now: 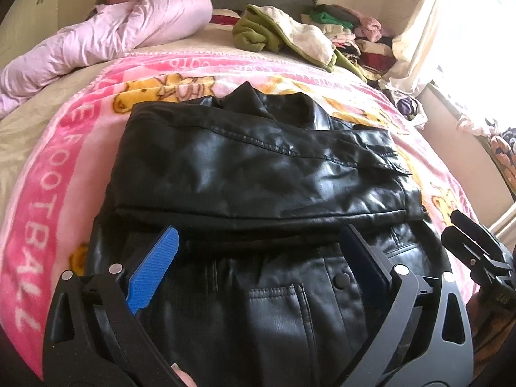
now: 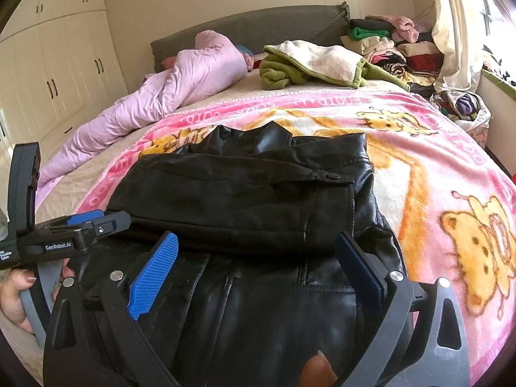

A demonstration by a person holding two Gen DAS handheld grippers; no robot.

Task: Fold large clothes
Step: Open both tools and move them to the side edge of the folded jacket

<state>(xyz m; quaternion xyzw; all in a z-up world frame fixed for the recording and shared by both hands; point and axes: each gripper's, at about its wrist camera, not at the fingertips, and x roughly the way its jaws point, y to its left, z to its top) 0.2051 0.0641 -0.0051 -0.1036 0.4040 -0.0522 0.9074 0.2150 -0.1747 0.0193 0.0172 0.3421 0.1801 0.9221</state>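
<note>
A bed fills both views, seen from its foot. Along the left edge, a rumpled pale pink duvet point(image 2: 167, 96) trails from the grey headboard point(image 2: 251, 32) down the side, with cream wardrobes point(image 2: 54, 74) beyond it. A strip of bare beige sheet point(image 1: 19, 142) lies open between the duvet and a pink cartoon blanket point(image 1: 48, 193) spread across the middle.

On that blanket lies the black leather jacket point(image 1: 258, 174), partly folded: both sleeves are laid across its chest and the collar points to the headboard. Pink blanket shows clear on both sides of it.

The left gripper point(image 1: 261, 258) hovers over the jacket's lower half with its blue pads point(image 1: 154, 271) spread wide apart, holding nothing. The right gripper point(image 2: 258, 267) hangs beside it, likewise spread wide and empty, above the jacket's hem half.

Behind the jacket, a green and cream fleece garment point(image 2: 309, 64) lies loose. At the far right, folded clothes are stacked point(image 2: 387, 45) against the wall by a pale curtain point(image 2: 451, 32). Below, beside the bed's right edge, a basket point(image 2: 480, 119) holds jumbled clothes.
</note>
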